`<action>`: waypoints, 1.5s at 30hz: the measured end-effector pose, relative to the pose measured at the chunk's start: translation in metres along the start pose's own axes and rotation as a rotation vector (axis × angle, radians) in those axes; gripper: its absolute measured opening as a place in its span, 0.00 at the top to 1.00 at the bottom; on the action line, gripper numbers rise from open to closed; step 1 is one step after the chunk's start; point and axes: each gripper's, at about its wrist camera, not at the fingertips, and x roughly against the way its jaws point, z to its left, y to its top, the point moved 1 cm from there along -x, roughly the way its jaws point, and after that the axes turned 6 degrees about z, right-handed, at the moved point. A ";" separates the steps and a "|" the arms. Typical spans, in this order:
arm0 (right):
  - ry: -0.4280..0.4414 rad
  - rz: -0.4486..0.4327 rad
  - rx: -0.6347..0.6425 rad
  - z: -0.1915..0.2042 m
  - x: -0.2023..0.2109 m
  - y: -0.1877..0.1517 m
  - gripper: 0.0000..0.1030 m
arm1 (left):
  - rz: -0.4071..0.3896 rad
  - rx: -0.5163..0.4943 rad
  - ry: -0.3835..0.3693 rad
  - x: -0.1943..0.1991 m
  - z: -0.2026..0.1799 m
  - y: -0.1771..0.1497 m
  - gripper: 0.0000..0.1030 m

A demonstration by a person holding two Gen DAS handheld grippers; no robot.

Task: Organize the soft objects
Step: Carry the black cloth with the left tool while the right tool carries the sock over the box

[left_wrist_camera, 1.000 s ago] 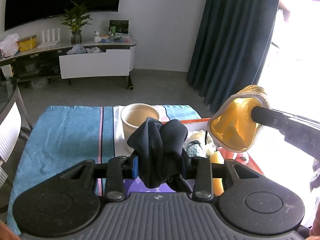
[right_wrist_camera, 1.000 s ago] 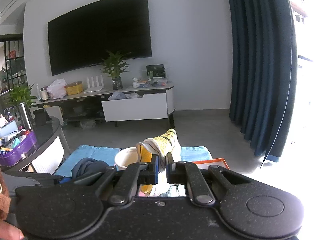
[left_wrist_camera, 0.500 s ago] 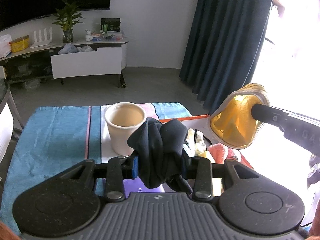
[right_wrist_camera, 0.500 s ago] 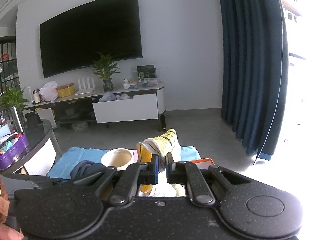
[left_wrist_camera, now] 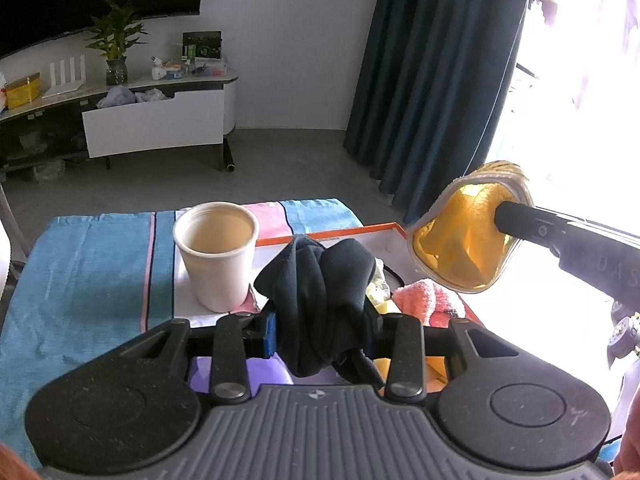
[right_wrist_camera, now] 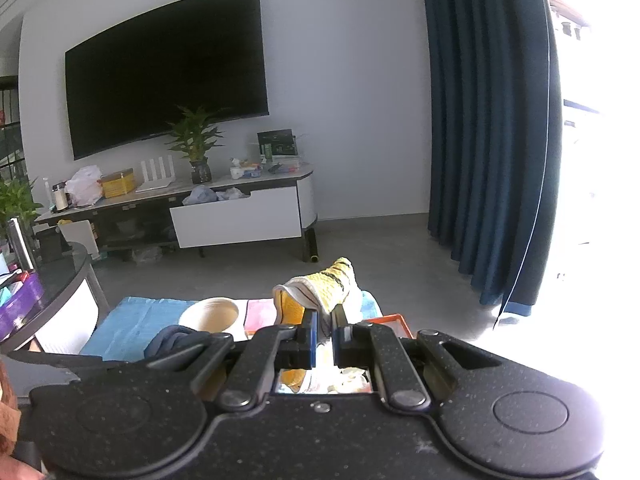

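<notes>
My left gripper (left_wrist_camera: 322,330) is shut on a bunched dark navy sock (left_wrist_camera: 320,292), held above the table. My right gripper (right_wrist_camera: 325,334) is shut on a yellow sock with a white cuff (right_wrist_camera: 320,290); in the left wrist view that yellow sock (left_wrist_camera: 460,240) hangs open-mouthed at the right, off the tip of the right gripper. Below both lies an orange-rimmed tray (left_wrist_camera: 340,234) with a pink fuzzy sock (left_wrist_camera: 424,298) and other soft items. A cream cup (left_wrist_camera: 218,254) stands left of the tray.
A blue striped cloth (left_wrist_camera: 88,264) covers the table. Dark curtains (left_wrist_camera: 432,72) hang at the right, beside a bright window. A TV stand (right_wrist_camera: 224,216) with a plant is across the floor. A round glass table (right_wrist_camera: 48,280) sits at the left.
Both grippers have drifted sideways together with their socks; the cup and the tray have slid left in the left wrist view. Neither grip has changed.
</notes>
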 end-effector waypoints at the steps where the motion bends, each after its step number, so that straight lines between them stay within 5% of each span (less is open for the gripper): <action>1: -0.002 0.000 -0.001 -0.001 0.000 0.000 0.92 | 0.001 -0.001 -0.001 -0.001 -0.001 -0.001 0.62; 45: -0.078 0.057 -0.056 -0.023 -0.033 -0.003 0.92 | 0.086 -0.034 -0.049 -0.039 -0.021 0.000 0.62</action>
